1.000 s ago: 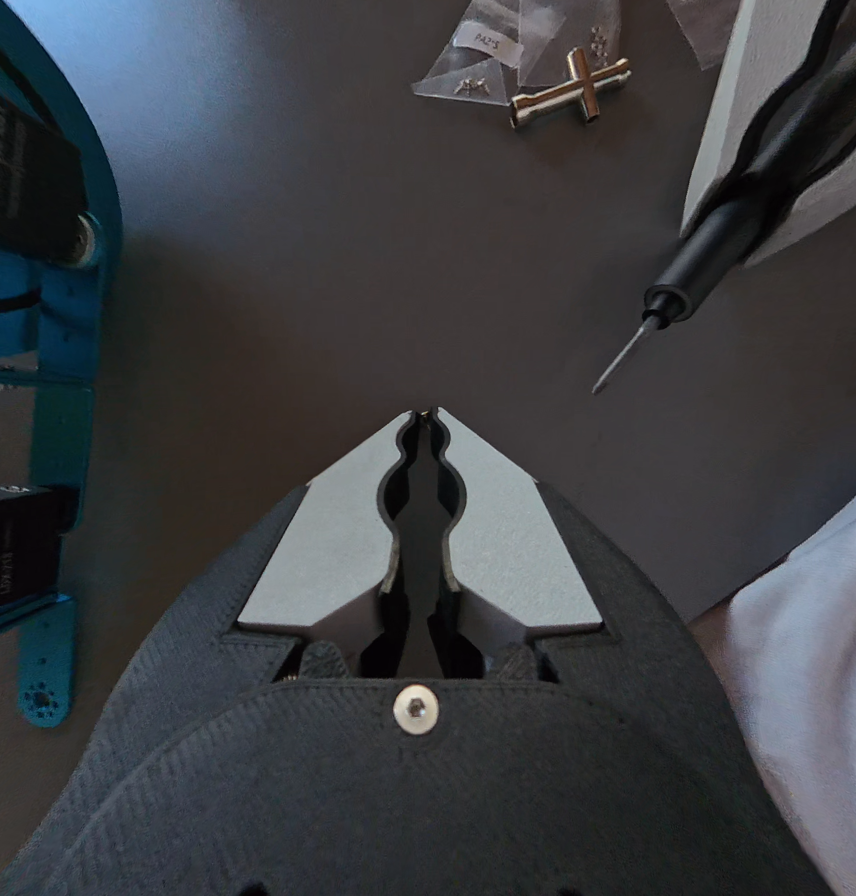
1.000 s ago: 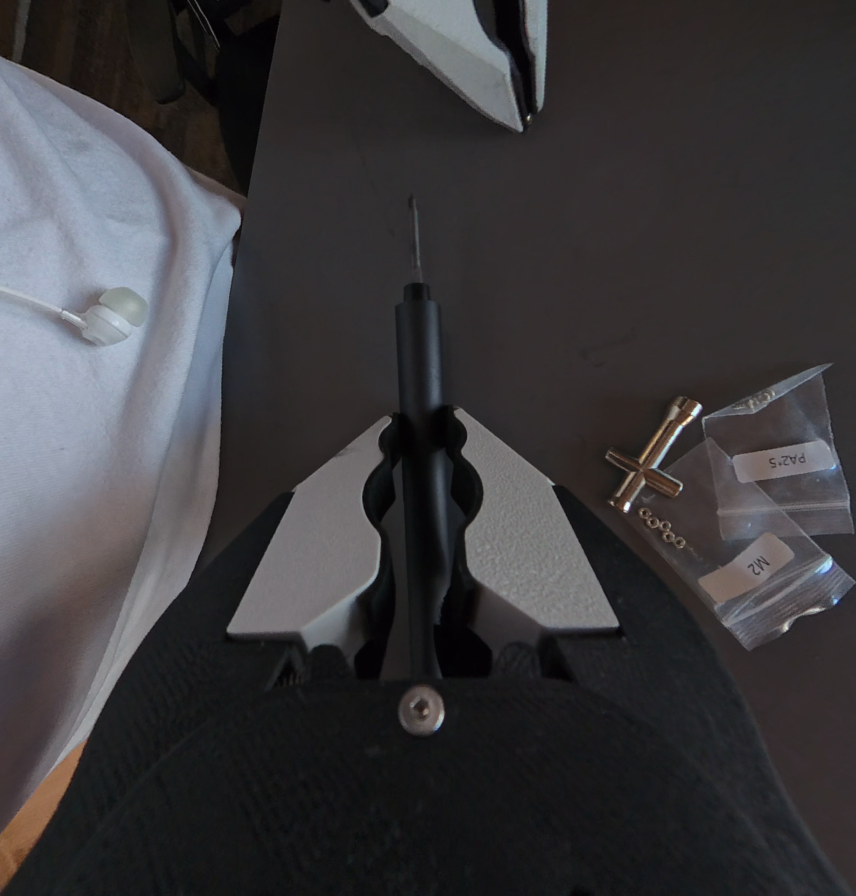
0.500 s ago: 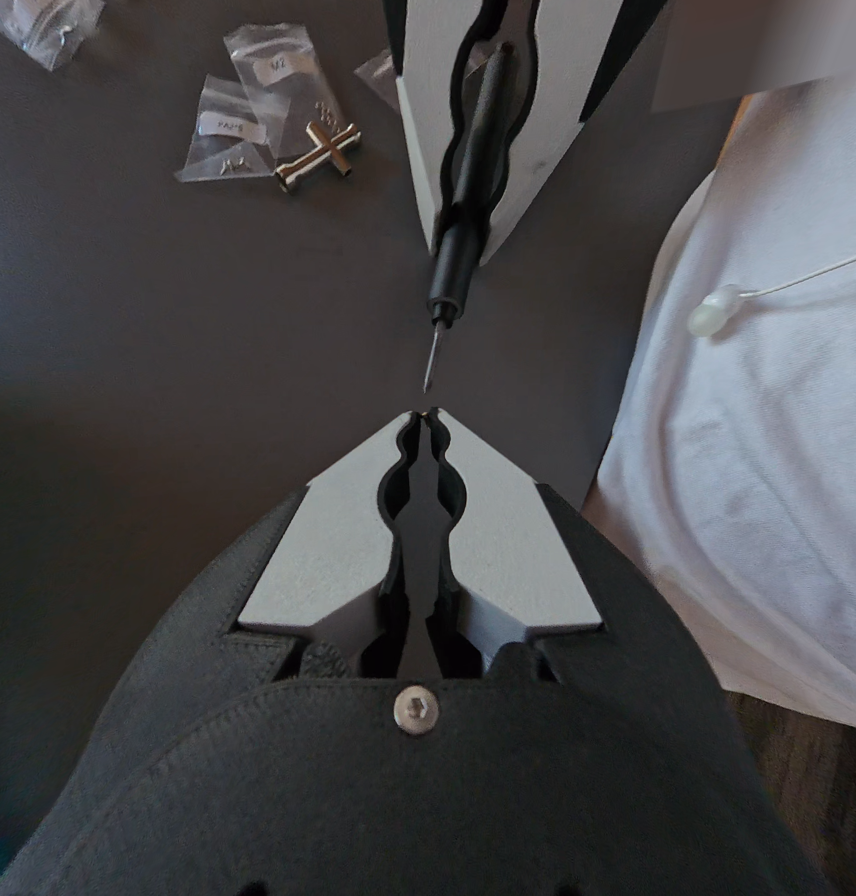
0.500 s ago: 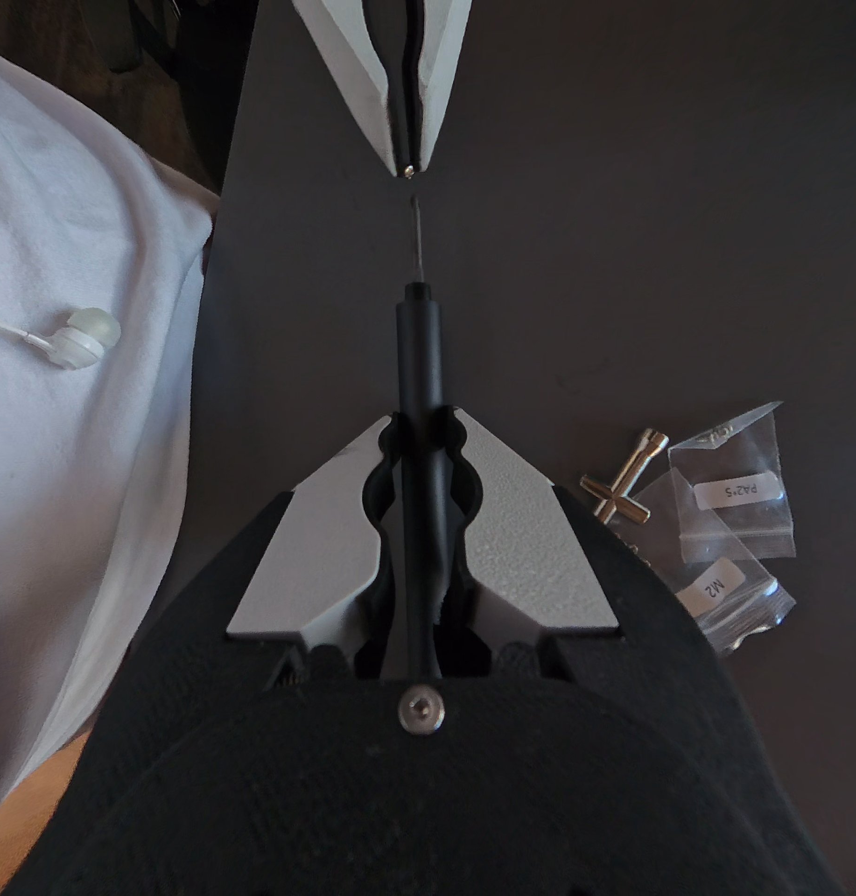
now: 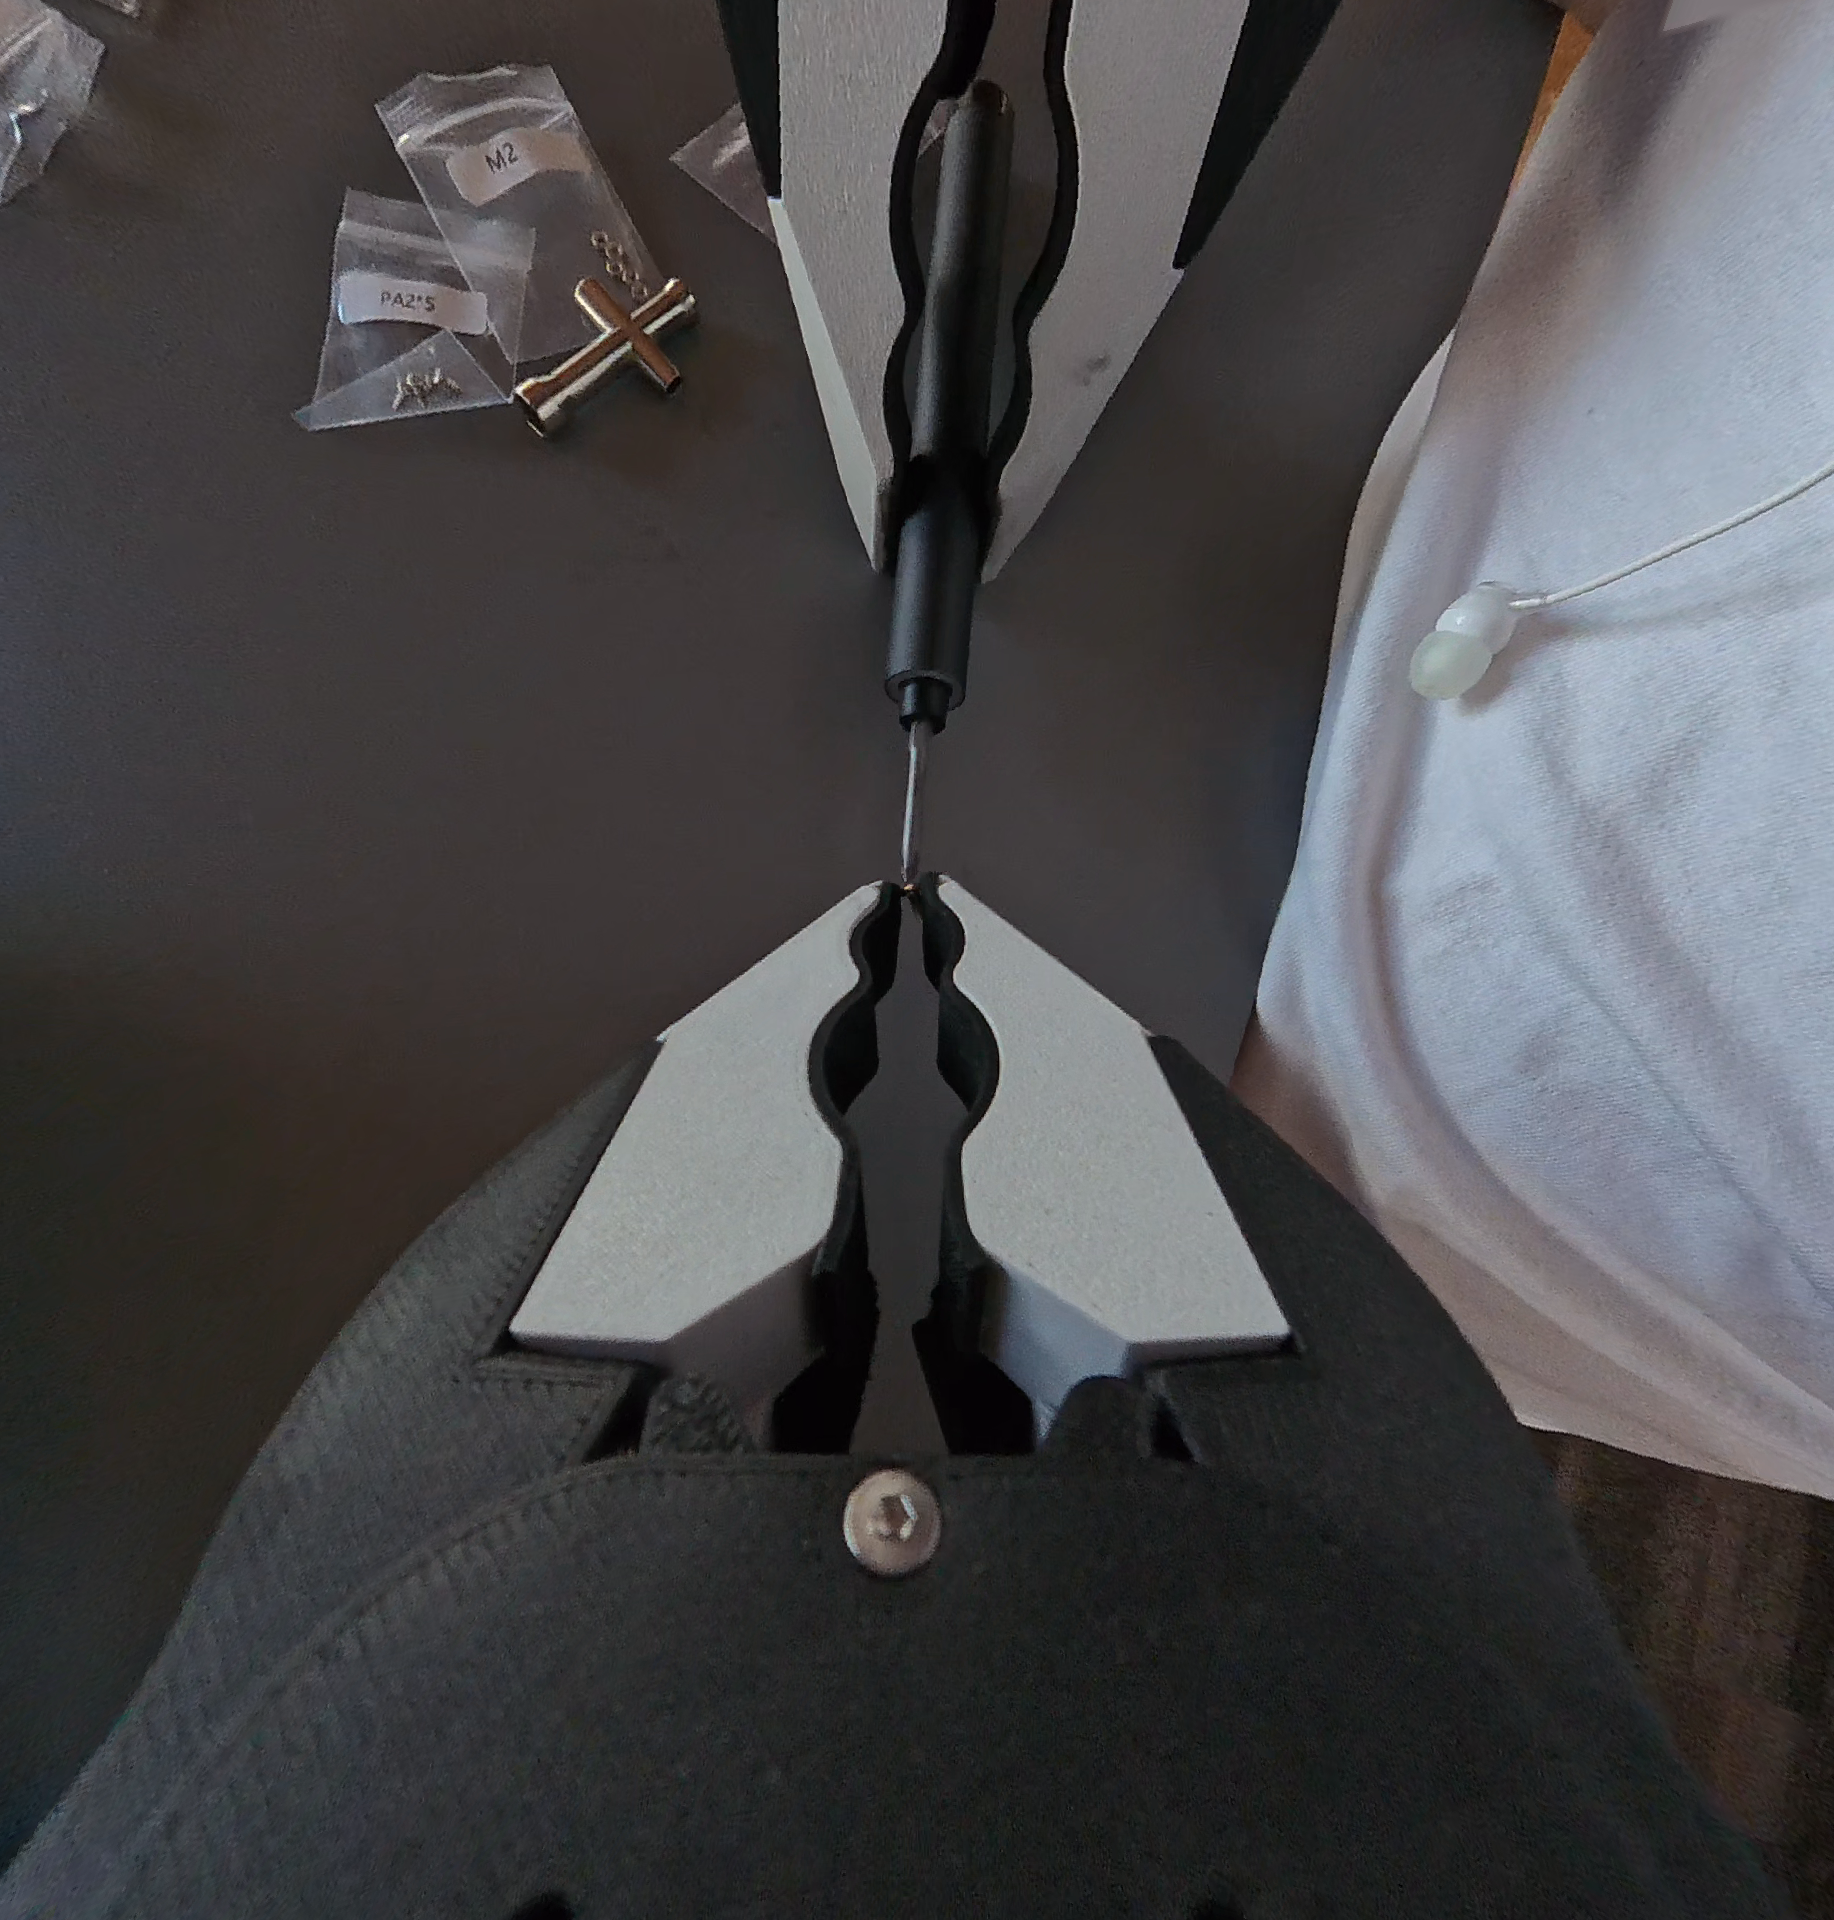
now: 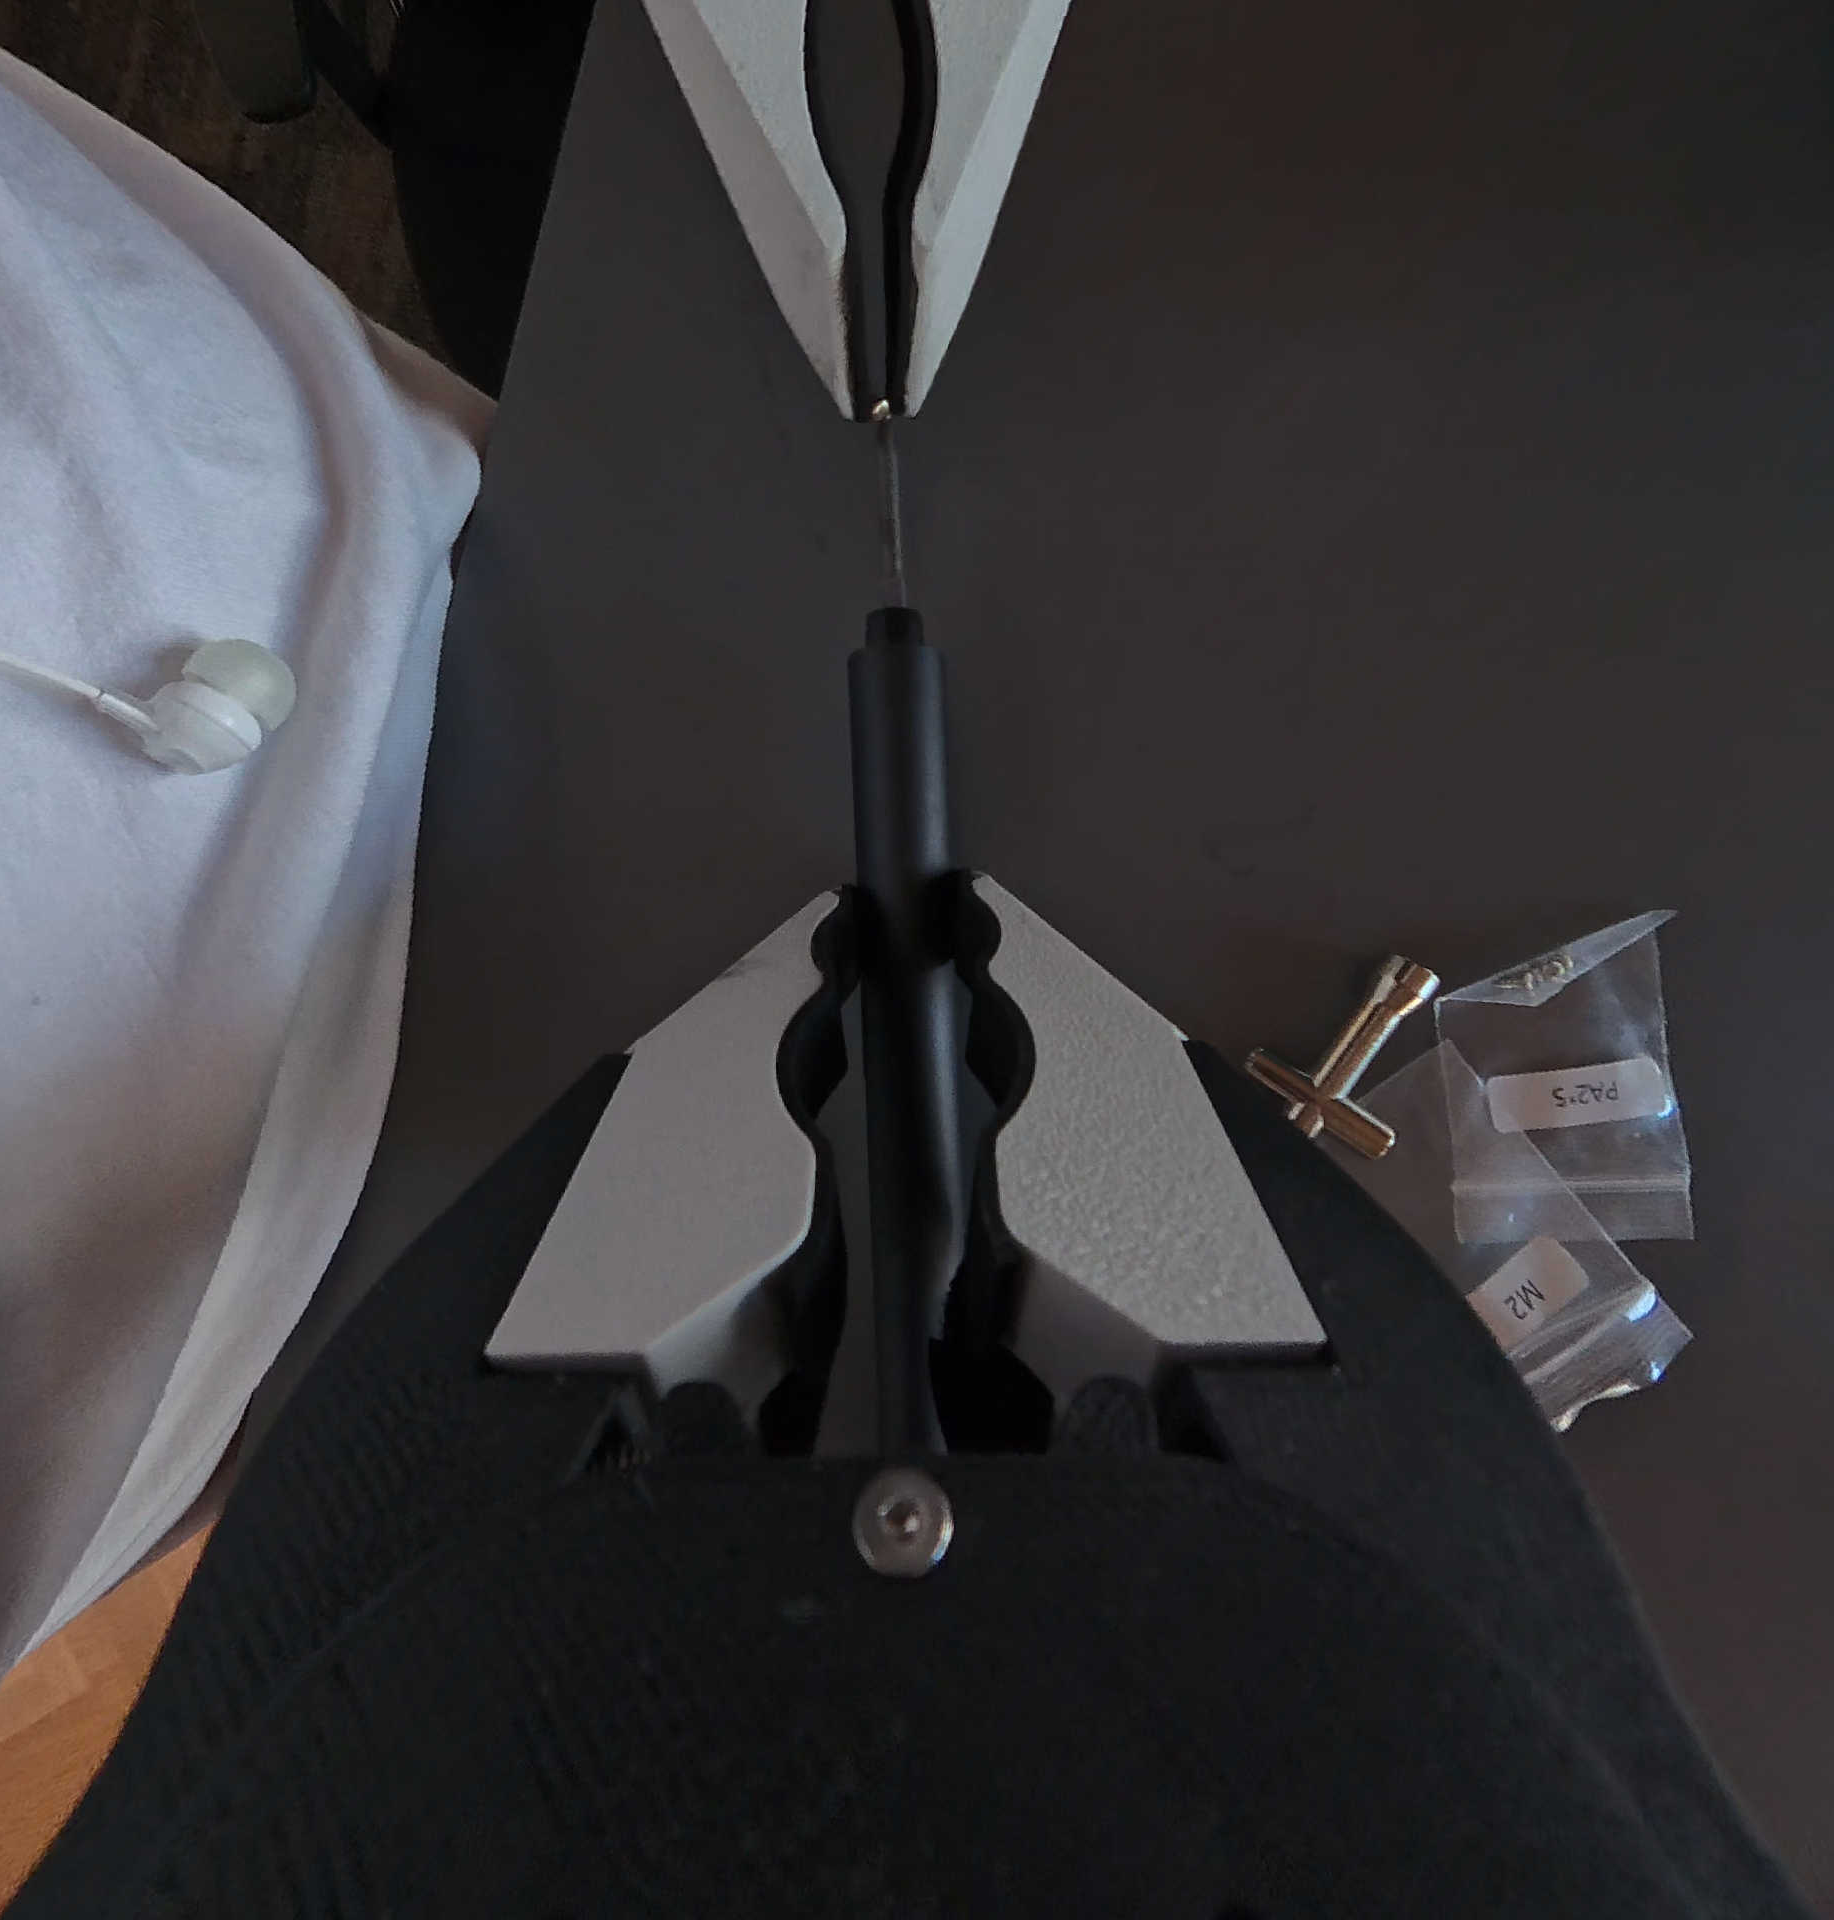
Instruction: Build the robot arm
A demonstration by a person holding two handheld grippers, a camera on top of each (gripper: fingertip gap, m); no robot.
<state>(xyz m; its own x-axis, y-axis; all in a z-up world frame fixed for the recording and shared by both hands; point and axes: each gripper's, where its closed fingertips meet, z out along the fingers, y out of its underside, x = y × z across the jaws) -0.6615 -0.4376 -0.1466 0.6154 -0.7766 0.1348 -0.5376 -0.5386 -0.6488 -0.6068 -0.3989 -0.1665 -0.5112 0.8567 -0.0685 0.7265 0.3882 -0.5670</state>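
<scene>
Two grippers are seen tip to tip above a dark grey table [image 5: 269, 727], where half a second ago a small gap lay between them. At far left, clear plastic bags [image 5: 445, 260] of small hardware are spread on the table, with a silver cross-shaped wrench [image 5: 612, 358] touching them. In the middle, the left gripper [image 5: 908, 885] is closed on a tiny screw [image 6: 880, 409], pinched at its very tips. The thin bit of a black screwdriver [image 5: 939, 499] is now set against that screw. The screwdriver's handle is clamped lengthwise in the right gripper [image 6: 908, 904], its shaft pointing straight at the left one. At right, a white shirt [image 5: 1567, 935] is seen, with a white earbud [image 5: 1458, 649] resting on it.
</scene>
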